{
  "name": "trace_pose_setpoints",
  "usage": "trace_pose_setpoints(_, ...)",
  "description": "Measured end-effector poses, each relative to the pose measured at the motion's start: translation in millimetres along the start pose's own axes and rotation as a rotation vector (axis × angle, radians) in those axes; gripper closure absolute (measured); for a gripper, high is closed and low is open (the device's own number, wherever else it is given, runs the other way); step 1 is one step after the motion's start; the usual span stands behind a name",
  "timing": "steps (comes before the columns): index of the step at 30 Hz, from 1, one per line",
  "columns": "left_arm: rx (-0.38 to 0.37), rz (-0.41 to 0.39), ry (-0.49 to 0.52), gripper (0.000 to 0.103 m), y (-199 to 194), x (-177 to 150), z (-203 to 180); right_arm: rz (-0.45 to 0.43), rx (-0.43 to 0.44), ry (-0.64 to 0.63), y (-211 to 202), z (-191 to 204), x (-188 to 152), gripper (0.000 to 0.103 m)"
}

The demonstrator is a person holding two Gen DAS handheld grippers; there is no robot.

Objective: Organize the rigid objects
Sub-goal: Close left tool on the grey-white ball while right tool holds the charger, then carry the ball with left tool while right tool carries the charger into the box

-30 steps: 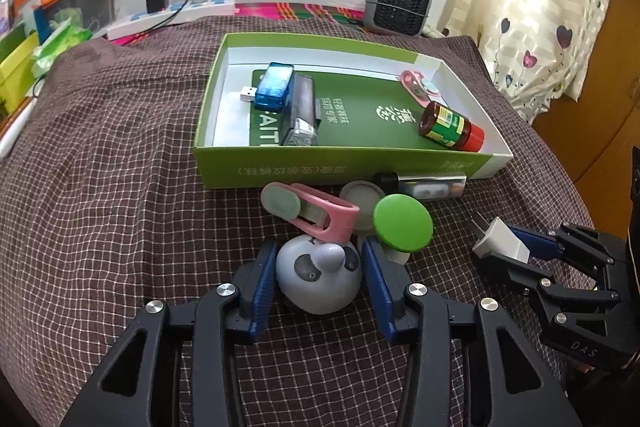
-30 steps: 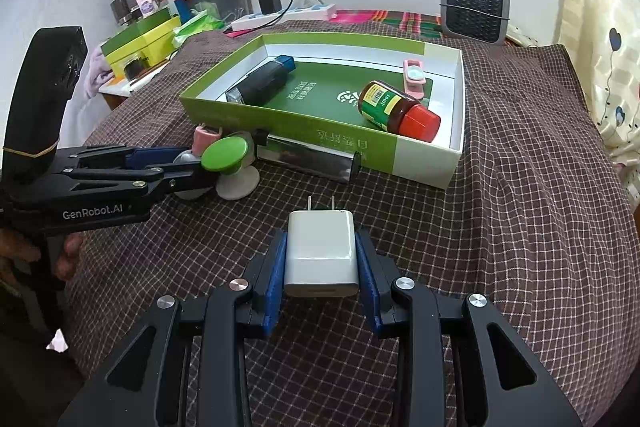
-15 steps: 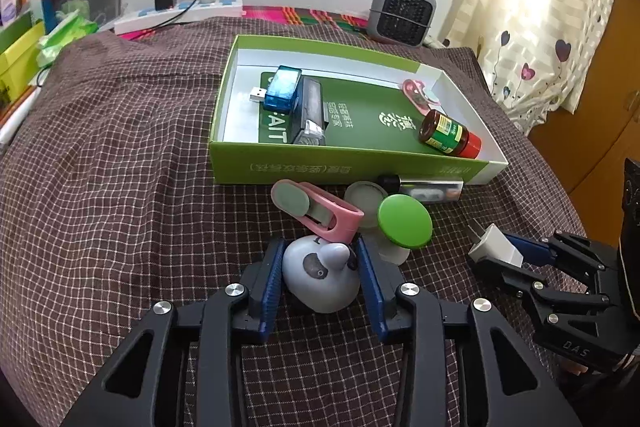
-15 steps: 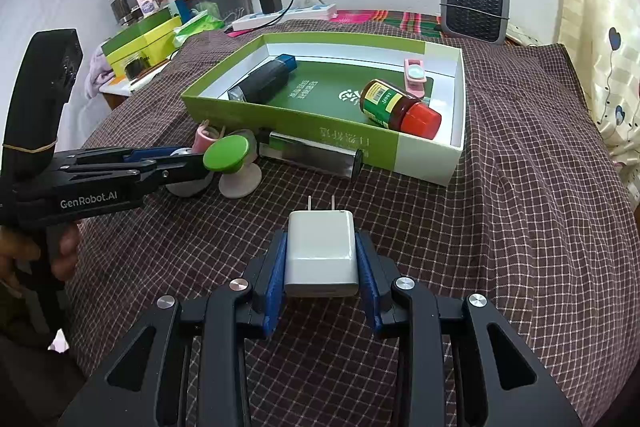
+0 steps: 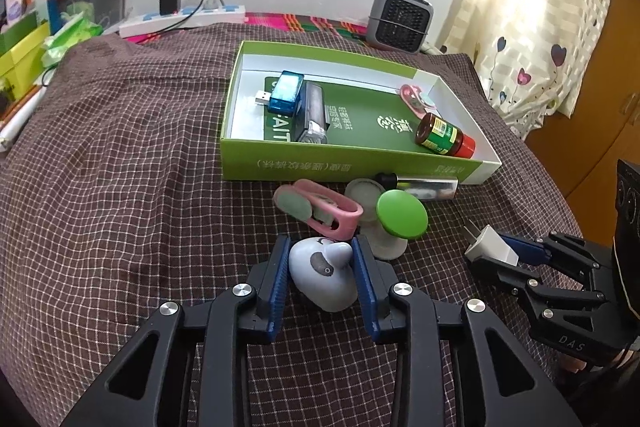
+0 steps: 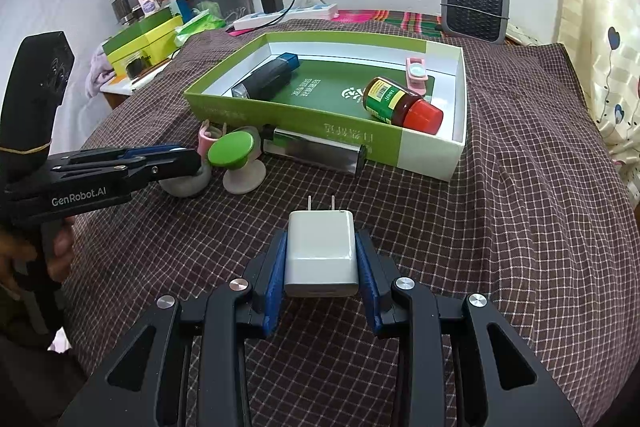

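My left gripper [image 5: 322, 267] is clamped on a small grey toy [image 5: 323, 277] with a dark eye spot, its blue pads pressed to both sides. My right gripper [image 6: 321, 259] is clamped on a white plug [image 6: 321, 253], prongs pointing away from me toward the box [image 6: 420, 157]. Both sit low over the brown checked cloth [image 5: 120, 187], near the box's front wall.

The left camera looks down into the box and shows a blue USB stick [image 5: 285, 92] leaning on a dark flat case [image 5: 313, 113], a pink clip [image 5: 416, 98] near the far right corner, and a brown bottle with a red cap [image 5: 444, 138] lying on its side. It also shows a second pink clip [image 5: 320, 211] on the cloth just ahead of the toy, touching it or nearly so; I cannot tell which.

From the right camera that clip is mostly hidden behind my left gripper [image 6: 176, 163], and the toy shows only as a grey lump under its fingers. This view gives a better side look at the green-topped knob on a white base [image 6: 236, 163] and the silver tube [image 6: 316, 151] lying along the box's front wall. My hand [image 6: 36, 259] shows on the left handle here.
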State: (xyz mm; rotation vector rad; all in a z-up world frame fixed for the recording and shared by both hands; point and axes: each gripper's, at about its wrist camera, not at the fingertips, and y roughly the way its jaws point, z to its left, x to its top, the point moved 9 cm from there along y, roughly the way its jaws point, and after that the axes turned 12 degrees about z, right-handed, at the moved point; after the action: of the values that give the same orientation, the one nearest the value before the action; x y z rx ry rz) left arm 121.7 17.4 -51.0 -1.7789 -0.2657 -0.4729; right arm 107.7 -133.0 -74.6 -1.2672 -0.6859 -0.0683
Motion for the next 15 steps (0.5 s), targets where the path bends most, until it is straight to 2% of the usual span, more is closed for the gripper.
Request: trace_pose_setpoints(15,0.0,-0.02,0.005,0.075,-8.8,-3.4,-2.1,-0.007,-0.002,0.002,-2.9,1.6,-4.1,0.068)
